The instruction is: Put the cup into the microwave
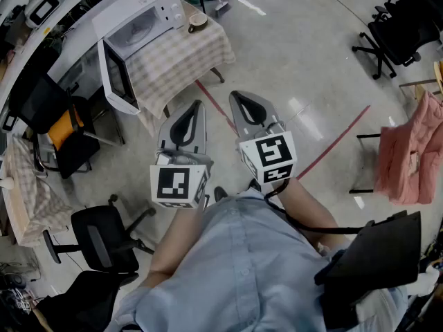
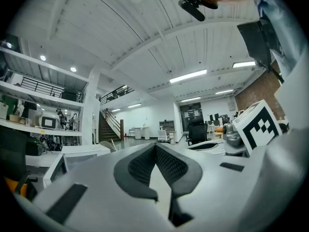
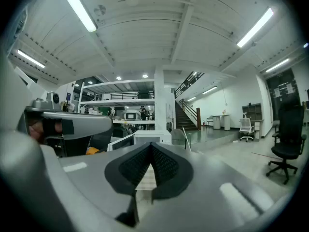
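Head view shows the cup [image 1: 197, 22] only as a small round shape, too small to tell what is inside. It stands on the checked cloth of the desk [image 1: 181, 59], just beside the microwave [image 1: 142, 18] and well apart from both hands; the microwave's door [image 1: 116, 80] stands open, yet its cavity cannot be made out from this angle. In the right gripper view the microwave's lower part is cut off behind the jaws, and the cup cannot be picked out there.

Left hand-held gripper [image 1: 196, 106] and right hand-held gripper [image 1: 236, 97] each have their jaws closed together with nothing between them; they are held side by side over grey floor [image 1: 291, 61] crossed by red tape lines [image 1: 332, 142]. Office chairs [image 1: 104, 237] stand around; a pink cloth [image 1: 408, 151] hangs at the right and runs off the edge.
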A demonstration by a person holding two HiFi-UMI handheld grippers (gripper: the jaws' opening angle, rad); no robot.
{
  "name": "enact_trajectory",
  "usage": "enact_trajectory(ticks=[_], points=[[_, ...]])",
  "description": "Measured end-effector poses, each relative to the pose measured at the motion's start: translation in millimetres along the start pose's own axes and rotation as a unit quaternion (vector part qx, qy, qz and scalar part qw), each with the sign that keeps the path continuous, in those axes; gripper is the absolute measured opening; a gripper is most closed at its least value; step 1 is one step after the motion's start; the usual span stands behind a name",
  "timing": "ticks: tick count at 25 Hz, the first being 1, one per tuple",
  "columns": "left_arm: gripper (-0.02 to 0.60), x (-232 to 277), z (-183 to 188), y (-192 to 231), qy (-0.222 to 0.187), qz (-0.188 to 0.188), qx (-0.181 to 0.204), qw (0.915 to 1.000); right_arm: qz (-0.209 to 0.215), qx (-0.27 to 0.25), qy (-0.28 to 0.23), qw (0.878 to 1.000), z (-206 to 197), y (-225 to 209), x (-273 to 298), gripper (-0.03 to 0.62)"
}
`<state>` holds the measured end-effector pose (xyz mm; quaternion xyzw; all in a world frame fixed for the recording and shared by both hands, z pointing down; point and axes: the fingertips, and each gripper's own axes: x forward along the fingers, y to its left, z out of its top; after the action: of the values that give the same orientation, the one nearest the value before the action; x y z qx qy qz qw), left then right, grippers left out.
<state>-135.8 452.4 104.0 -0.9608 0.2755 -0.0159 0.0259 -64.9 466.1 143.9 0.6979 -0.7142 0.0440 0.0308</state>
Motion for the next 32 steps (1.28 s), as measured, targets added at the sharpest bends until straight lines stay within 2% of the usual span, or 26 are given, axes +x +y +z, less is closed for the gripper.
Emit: enact_trajectory(ticks=[12, 22, 32], points=[[0.005, 19, -2, -24, 0.011, -0.004, 0.004, 0.9999, 0.009, 0.01, -0.008, 1.0, -2, -23, -10, 0.002], [0.005, 52, -1, -70, 0.029, -0.013, 0.01, 0.9995, 0.051, 0.037, -0.006, 0.998, -14, -62, -25, 0.021], [0.005, 79, -8, -90, 0.046, -0.026, 0.028, 0.9982, 0.05, 0.05, 0.005, 0.997, -28, -91, -22, 0.021]])
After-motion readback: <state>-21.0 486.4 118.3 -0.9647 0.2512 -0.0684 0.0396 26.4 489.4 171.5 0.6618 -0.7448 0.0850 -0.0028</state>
